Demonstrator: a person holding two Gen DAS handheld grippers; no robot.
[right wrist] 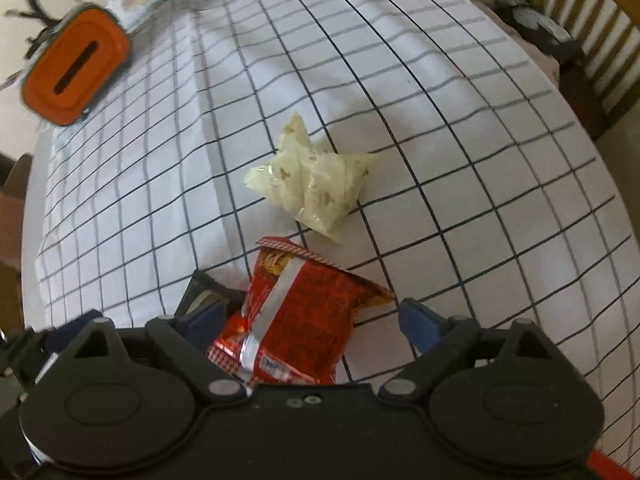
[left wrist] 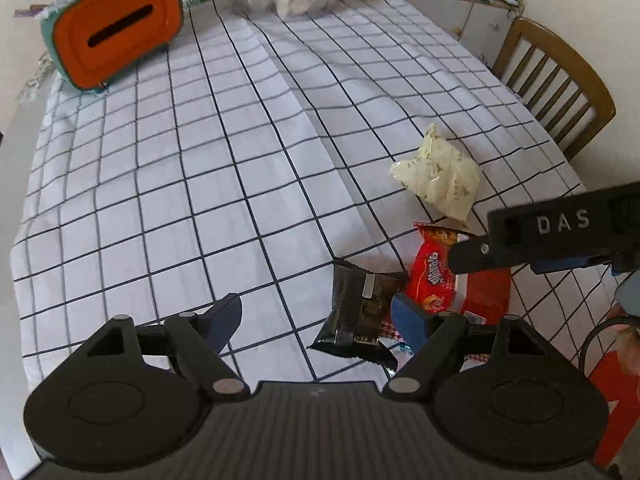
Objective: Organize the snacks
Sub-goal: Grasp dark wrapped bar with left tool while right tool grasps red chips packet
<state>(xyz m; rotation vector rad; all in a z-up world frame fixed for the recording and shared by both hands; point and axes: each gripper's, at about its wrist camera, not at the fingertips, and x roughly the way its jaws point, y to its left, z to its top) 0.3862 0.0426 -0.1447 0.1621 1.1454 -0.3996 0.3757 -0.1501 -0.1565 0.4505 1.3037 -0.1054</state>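
- Checked white cloth [left wrist: 200, 200] covers the table, with a wooden chair [left wrist: 560, 80] at its far side and an orange-lidded box [left wrist: 116, 28] standing at the far left corner
- We see three snacks lying loose near the front edge: a pale clear bag [right wrist: 312, 184], a red packet [right wrist: 296, 320] and a dark packet [left wrist: 360, 312]
- Our left gripper [left wrist: 316, 320] hangs spread wide over the dark packet, whose nearest finger [left wrist: 408, 320] sits at the packet's edge; we cannot tell if it touches
- Our right gripper [right wrist: 308, 320] stands released too, the red packet lying between its fingers with neither pad pressing on it
- We judge the sorting barely begun: nothing is lifted, grouped or put away, and all three snacks remain to be placed
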